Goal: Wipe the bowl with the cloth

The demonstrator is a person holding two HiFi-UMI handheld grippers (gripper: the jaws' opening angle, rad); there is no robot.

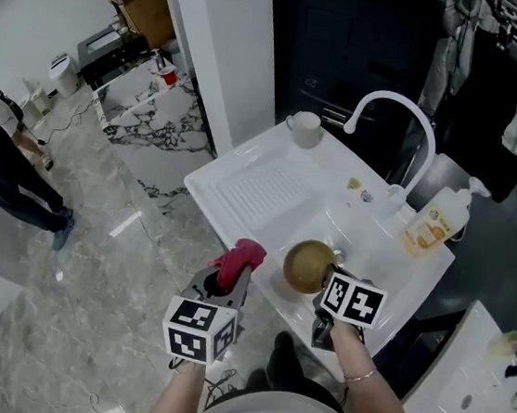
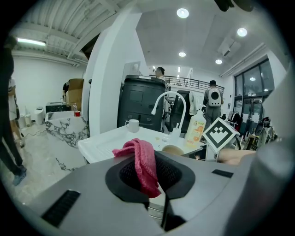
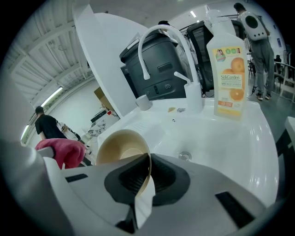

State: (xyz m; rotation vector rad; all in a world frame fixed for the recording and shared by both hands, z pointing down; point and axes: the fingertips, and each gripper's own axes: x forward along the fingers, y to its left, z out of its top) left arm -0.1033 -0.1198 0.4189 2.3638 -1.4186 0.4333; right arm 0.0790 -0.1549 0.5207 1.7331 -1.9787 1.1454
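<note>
My right gripper [image 1: 327, 277] [image 3: 146, 171] is shut on the rim of a tan bowl [image 1: 307, 266] [image 3: 120, 151], held tilted over the white sink [image 1: 365, 251] [image 3: 216, 143] with its hollow turned toward the left gripper. My left gripper [image 1: 231, 277] [image 2: 152, 177] is shut on a red cloth [image 1: 238, 258] [image 2: 140, 161], which sticks up bunched from its jaws. The cloth [image 3: 62, 151] sits just left of the bowl, a small gap apart in the head view.
A curved white faucet [image 1: 396, 115] [image 3: 161, 41] rises behind the basin. An orange soap bottle [image 1: 436, 223] [image 3: 228, 69] stands at the sink's right. A white cup [image 1: 304, 127] [image 2: 132, 125] sits at the far corner by the ribbed drainboard [image 1: 261, 187]. People stand in the background.
</note>
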